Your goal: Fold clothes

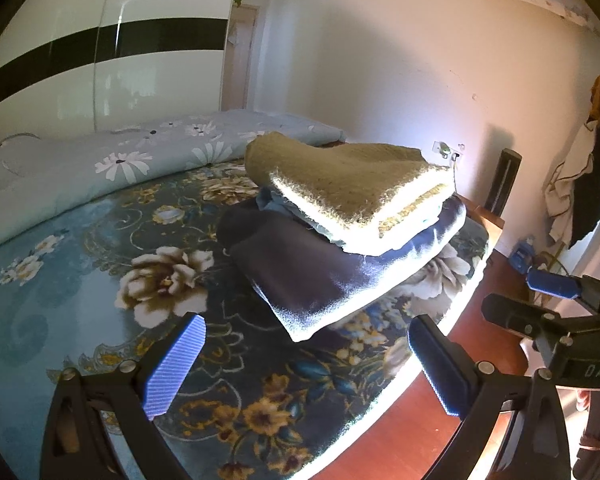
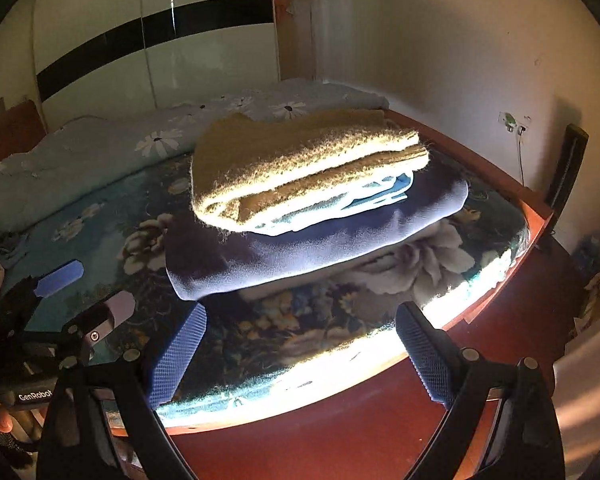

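The left gripper (image 1: 306, 364) has a matte black frame with silver round screws at the joints, and its two fingers (image 1: 175, 364) carry bright blue pads with a fine ribbed or dimpled texture. The right gripper (image 2: 300, 356) is built the same way: black angular arms, silver screws and blue textured pads on its fingers (image 2: 176, 354). Seen from the other camera, each body shows white lettering, "GenRobot" on the left one and partly cut-off letters on the right, with a bit of bare fingertip skin below each.
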Available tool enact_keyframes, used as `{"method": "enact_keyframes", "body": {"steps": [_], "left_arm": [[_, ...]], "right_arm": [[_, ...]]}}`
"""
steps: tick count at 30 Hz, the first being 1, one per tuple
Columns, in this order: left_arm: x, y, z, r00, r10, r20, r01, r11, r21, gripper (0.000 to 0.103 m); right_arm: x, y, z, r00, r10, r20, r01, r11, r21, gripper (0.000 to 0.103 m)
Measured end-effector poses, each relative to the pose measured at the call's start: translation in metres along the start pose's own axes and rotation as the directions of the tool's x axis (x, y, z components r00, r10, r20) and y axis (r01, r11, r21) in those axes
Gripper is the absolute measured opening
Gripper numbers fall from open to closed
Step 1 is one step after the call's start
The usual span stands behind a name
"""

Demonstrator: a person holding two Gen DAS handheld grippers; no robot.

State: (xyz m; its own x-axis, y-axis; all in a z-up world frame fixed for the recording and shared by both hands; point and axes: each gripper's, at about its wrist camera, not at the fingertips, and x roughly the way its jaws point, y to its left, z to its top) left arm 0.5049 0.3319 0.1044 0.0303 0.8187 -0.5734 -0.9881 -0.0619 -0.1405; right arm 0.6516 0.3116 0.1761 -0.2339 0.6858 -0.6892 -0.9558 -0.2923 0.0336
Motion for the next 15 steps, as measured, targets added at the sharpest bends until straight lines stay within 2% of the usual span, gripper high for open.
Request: {"method": "enact_keyframes", "body": {"steps": [15], "left_arm": [[-0.0047,0.0047,0.0022,1.0,0.016,0.022,-0.016,1.0,-0.014,0.103]], "right_arm": [[0.0098,0.0002,-0.0017,0.999,0.031,-0.033,-0.03,0.999,0.02,0.096]]}}
